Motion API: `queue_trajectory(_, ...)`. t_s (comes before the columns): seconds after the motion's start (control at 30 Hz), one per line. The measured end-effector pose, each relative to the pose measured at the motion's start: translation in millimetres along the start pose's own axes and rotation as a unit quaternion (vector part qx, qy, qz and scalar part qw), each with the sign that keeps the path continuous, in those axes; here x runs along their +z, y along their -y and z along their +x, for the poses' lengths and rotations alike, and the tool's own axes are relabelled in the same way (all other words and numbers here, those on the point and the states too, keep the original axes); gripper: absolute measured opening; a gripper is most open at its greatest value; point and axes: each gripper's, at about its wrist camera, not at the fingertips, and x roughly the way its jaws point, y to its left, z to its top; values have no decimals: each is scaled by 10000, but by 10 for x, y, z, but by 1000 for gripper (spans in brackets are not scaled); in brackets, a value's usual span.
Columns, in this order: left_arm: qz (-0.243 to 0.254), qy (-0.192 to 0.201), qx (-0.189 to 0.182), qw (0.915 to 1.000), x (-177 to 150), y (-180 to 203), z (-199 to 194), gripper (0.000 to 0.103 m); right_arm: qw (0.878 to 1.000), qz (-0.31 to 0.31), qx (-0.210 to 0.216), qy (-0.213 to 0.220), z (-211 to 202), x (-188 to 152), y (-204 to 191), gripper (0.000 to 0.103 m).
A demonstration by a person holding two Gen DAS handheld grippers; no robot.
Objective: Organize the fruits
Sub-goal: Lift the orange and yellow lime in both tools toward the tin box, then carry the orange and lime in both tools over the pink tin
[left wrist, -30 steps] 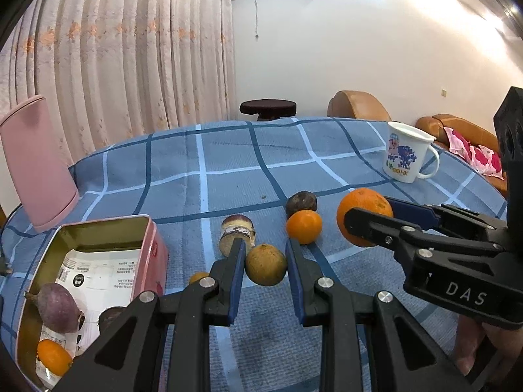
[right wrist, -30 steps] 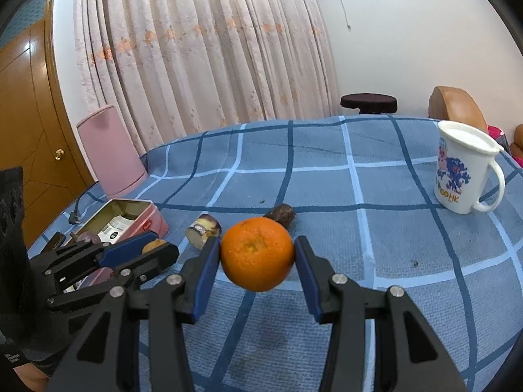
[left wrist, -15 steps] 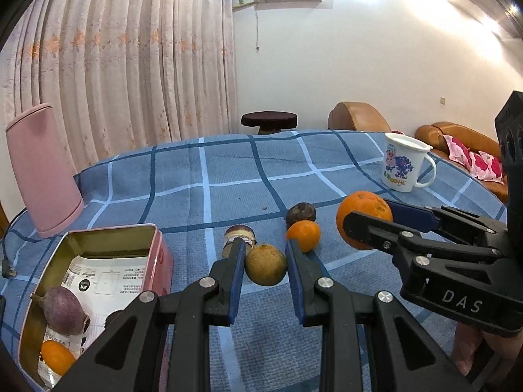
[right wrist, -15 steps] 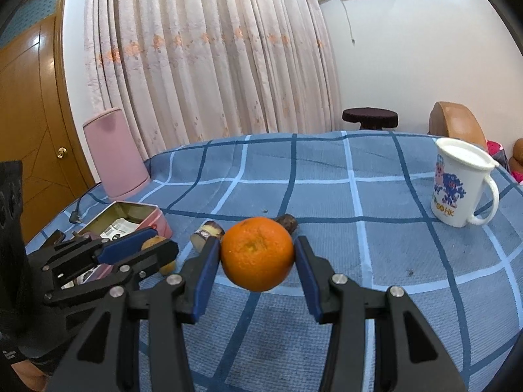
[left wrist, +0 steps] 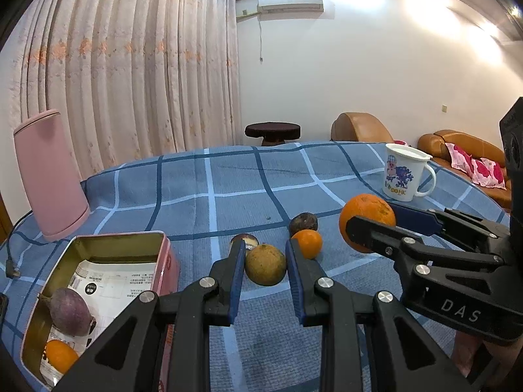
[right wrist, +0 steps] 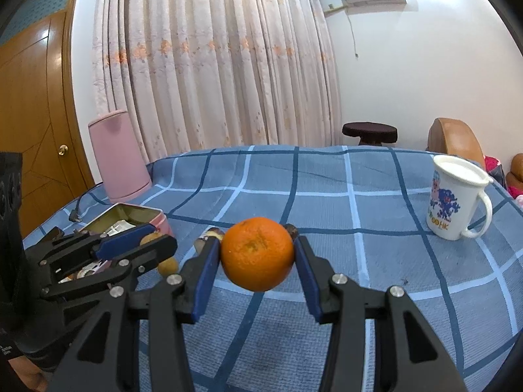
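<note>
My right gripper [right wrist: 256, 258] is shut on a large orange [right wrist: 257, 253] and holds it above the blue checked cloth; it also shows in the left wrist view [left wrist: 366, 220]. My left gripper [left wrist: 265, 263] is open around a brownish-green round fruit [left wrist: 265, 264] lying on the cloth; the pads do not visibly press it. Behind it lie a small orange [left wrist: 308, 243], a dark passion fruit [left wrist: 303, 222] and a cut dark fruit [left wrist: 245, 241]. A pink tin [left wrist: 165, 254] at the left holds a purple fruit [left wrist: 69, 307] and a small orange [left wrist: 60, 356].
A pink upright container [left wrist: 52, 176] stands at the back left, with a cable [left wrist: 11, 263] beside it. A white printed mug [left wrist: 403, 173] stands at the right. The cloth-covered table [left wrist: 235, 183] stretches back to a stool [left wrist: 273, 130] and sofas.
Both cameras have tilted or lifted, so the table sits lower in view. The orange stays in the right gripper. The left fingers stay around the brownish-green fruit.
</note>
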Motion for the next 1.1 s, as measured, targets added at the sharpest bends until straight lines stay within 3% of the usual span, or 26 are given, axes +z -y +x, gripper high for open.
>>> queue_trajectory(0.67,-70,310,88,9995,-9,-20,-127,27,9990,-281,19,352,-134,-20,-103,50)
queue_trajectory(1.1,-263,341,165,9989,-19,-202,-199,27,9988,-340,171,299,-68,7,-261,50)
